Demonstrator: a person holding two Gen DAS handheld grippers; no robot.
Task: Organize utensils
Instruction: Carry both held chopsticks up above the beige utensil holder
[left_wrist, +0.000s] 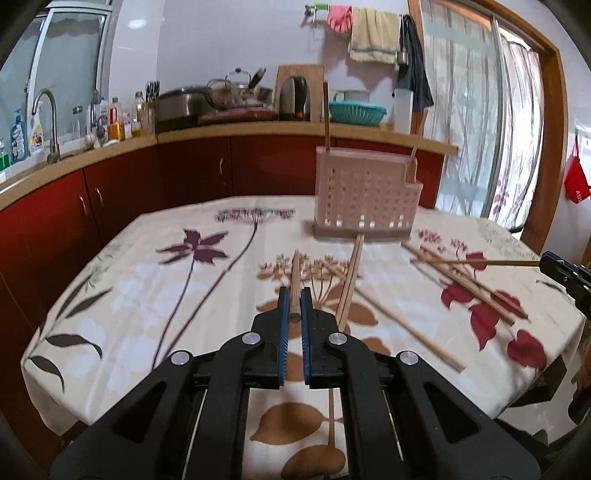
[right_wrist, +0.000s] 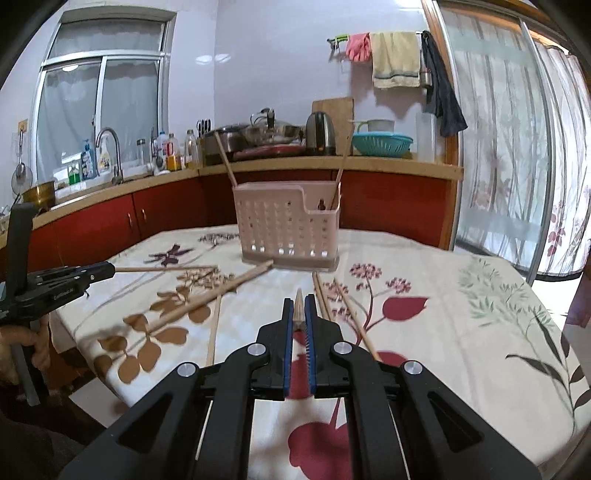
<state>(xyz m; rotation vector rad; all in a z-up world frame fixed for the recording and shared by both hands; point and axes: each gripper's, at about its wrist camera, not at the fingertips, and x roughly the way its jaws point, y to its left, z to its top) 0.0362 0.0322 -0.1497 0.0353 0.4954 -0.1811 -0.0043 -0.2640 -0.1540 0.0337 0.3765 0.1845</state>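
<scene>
A pink perforated utensil holder (left_wrist: 364, 192) (right_wrist: 288, 229) stands on the far side of the floral tablecloth (left_wrist: 140, 295), with two chopsticks (left_wrist: 325, 114) upright in it. My left gripper (left_wrist: 294, 295) is shut on one wooden chopstick (left_wrist: 295, 269) that points toward the holder, held above the cloth. My right gripper (right_wrist: 299, 304) is shut on another chopstick (right_wrist: 299, 299), of which only the short tip shows past the pads. Each gripper appears in the other's view: the right one (left_wrist: 554, 264) at the right edge, the left one (right_wrist: 92, 274) at the left with its chopstick (right_wrist: 162, 268).
Several loose chopsticks lie on the cloth: a pair (left_wrist: 351, 273) in front of the holder and a pile (left_wrist: 476, 284) to the right. A hand (right_wrist: 33, 343) holds the left gripper's handle. Red cabinets and a cluttered counter (left_wrist: 221, 129) run behind the table.
</scene>
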